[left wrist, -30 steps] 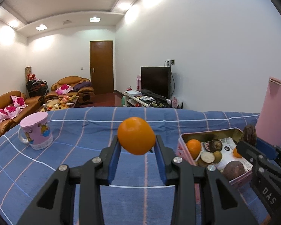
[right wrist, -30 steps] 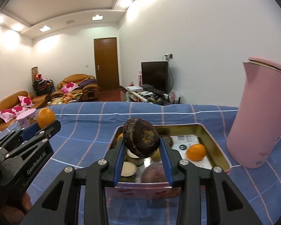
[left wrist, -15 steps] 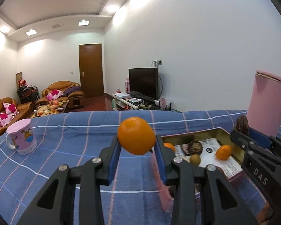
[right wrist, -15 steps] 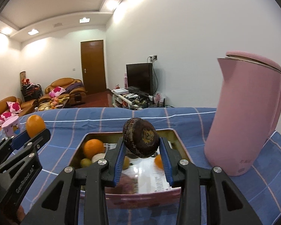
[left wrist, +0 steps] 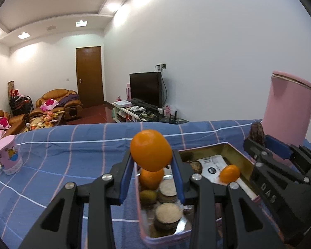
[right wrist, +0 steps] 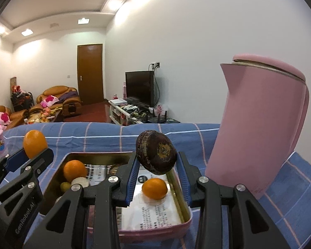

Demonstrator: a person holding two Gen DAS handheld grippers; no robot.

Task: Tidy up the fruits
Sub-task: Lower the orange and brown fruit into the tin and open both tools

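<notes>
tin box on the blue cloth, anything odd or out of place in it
Yes: printed paper sheets line the tin under the fruit, and cut pale rounds sit among whole oranges. Nothing looks spilled or damaged.

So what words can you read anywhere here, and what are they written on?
"DAS": on the side of the right claw, seen from the left camera.
"GenRobot.AI": on the side of the left claw, seen from the right camera.
Printed paper lying in the tin: too small and blurred to read.
Pink mug: only a picture, no readable words.
</notes>
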